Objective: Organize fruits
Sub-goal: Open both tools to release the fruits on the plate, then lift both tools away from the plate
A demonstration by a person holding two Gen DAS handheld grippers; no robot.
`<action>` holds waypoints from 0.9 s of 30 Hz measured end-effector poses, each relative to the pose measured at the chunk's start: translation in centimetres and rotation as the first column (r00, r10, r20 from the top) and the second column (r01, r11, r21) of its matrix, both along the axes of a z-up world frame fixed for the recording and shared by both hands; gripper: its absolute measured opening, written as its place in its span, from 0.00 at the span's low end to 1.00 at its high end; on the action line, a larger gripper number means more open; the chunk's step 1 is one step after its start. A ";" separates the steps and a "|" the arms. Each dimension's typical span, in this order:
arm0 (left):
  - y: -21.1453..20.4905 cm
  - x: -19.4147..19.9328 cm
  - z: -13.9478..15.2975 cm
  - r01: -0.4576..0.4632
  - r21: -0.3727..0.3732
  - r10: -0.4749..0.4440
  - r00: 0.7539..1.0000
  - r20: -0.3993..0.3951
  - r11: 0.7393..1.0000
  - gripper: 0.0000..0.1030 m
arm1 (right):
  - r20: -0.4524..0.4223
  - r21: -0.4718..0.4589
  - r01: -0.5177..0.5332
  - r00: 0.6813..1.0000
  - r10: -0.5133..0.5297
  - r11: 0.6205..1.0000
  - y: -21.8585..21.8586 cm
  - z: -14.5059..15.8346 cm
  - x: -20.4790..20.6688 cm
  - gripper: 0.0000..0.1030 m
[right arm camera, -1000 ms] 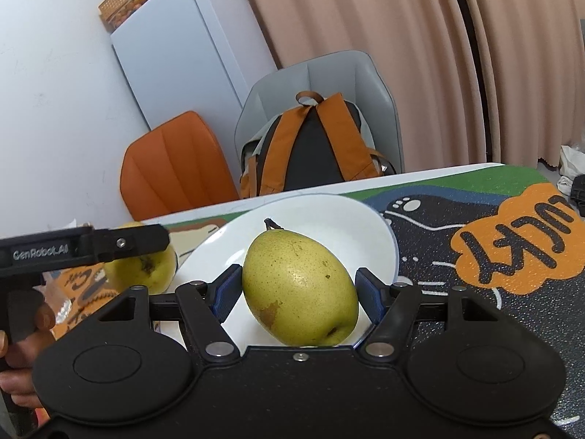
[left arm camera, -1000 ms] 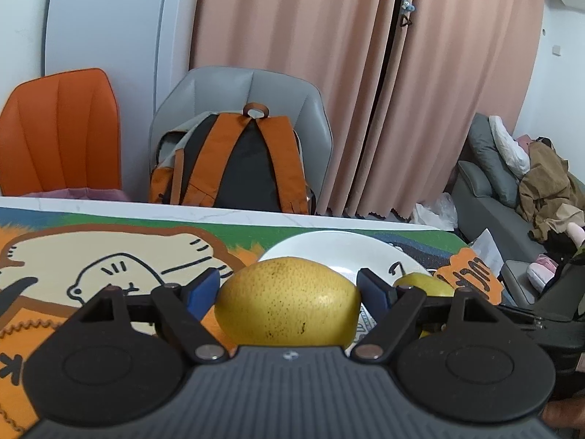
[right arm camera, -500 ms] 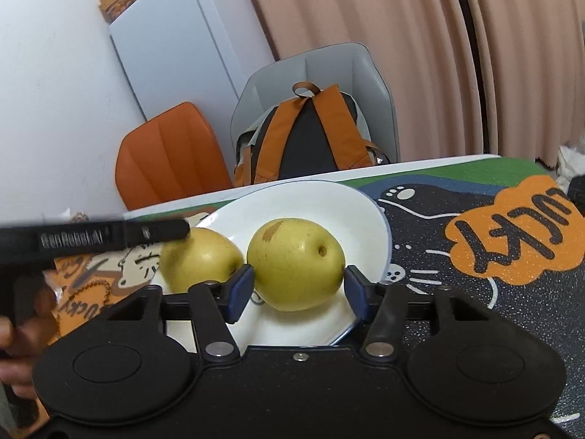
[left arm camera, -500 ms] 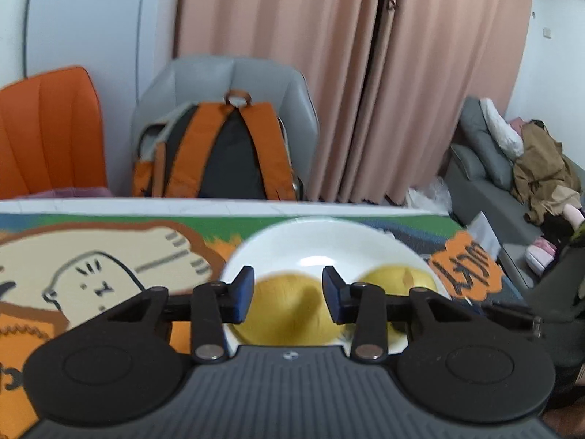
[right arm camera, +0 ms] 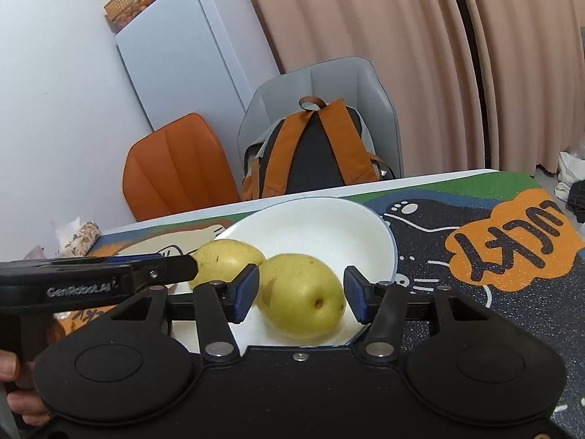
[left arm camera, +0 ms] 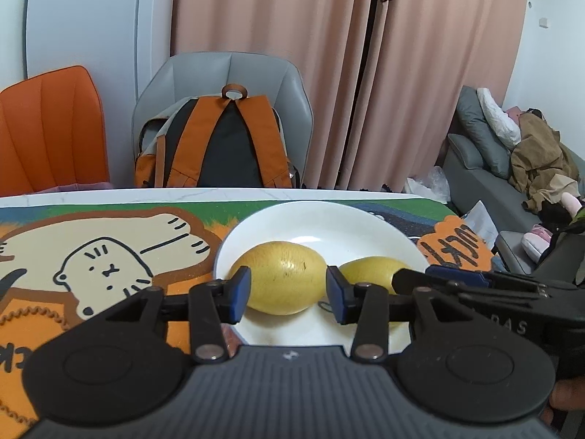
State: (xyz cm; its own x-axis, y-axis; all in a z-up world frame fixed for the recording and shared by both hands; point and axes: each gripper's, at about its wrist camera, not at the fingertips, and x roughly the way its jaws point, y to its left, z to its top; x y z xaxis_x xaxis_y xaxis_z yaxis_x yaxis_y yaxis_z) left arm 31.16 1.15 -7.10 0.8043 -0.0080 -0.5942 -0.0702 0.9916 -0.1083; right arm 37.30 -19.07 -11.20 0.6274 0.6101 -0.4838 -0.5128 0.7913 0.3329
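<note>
Two yellow-green pears lie side by side on a white plate (left arm camera: 329, 226). In the left wrist view the left pear (left arm camera: 281, 278) sits between the blue pads of my left gripper (left arm camera: 289, 294), with small gaps on both sides. The right pear (left arm camera: 373, 270) lies beside it, partly hidden by my right gripper. In the right wrist view my right gripper (right arm camera: 301, 294) straddles the right pear (right arm camera: 301, 296), with a clear gap at the right pad. The left pear (right arm camera: 228, 256) and the plate (right arm camera: 321, 223) show there too. Both pears rest on the plate.
The plate sits on a cartoon-printed mat (left arm camera: 106, 256) covering the table. Behind the table stand a grey chair with an orange and black backpack (left arm camera: 219, 142) and an orange chair (left arm camera: 51, 128). A fridge (right arm camera: 190, 73) stands at the back, a sofa (left arm camera: 493, 168) at the right.
Both pears went from being held above the plate to lying on it. Both grippers opened and drew back a little from the fruit.
</note>
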 end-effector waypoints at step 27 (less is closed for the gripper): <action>0.3 -9.3 2.4 -0.065 -0.037 0.067 0.995 0.067 0.997 0.96 | 0.040 0.014 0.073 0.996 -0.074 0.997 -4.0 3.4 -8.8 0.93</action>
State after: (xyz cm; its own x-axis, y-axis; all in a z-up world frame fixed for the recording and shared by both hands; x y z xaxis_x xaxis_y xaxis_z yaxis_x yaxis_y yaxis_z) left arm 21.87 1.41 -4.67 0.8426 0.0271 -0.5379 -0.1268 0.9806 -0.1492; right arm 28.45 -23.11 -7.80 0.6898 0.5676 -0.4495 -0.4670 0.8232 0.3229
